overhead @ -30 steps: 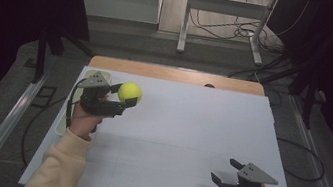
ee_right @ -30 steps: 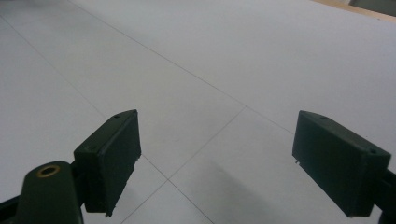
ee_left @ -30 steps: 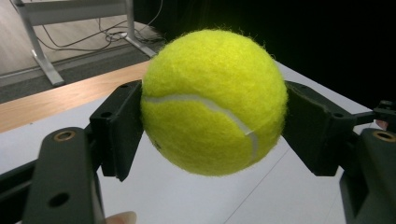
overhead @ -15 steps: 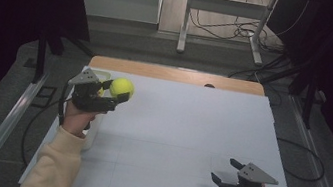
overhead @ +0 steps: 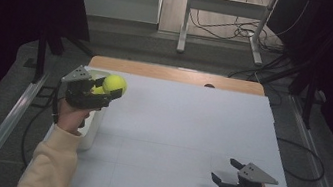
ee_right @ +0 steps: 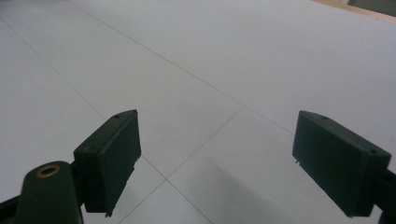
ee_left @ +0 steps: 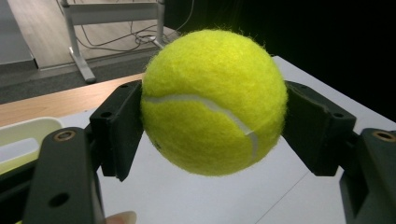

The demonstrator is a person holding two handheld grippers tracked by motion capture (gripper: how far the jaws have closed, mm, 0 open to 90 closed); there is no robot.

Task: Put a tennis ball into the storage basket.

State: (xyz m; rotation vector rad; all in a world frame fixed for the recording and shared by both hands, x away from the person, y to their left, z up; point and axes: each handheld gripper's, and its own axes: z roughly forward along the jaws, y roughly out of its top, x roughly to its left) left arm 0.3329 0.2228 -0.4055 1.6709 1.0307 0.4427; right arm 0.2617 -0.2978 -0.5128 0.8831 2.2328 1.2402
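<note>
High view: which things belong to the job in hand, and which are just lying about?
In the job:
- tennis ball, clamped in the left gripper
- pale bin at the table's left edge, under that gripper

Lying about:
- right gripper, open and idle on the white table
- metal stand and floor cables beyond

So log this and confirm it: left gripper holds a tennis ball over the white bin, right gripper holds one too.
Wrong about the right gripper: the right gripper view shows its jaws open and empty above the table. The left gripper does clamp the tennis ball above the white bin.
</note>
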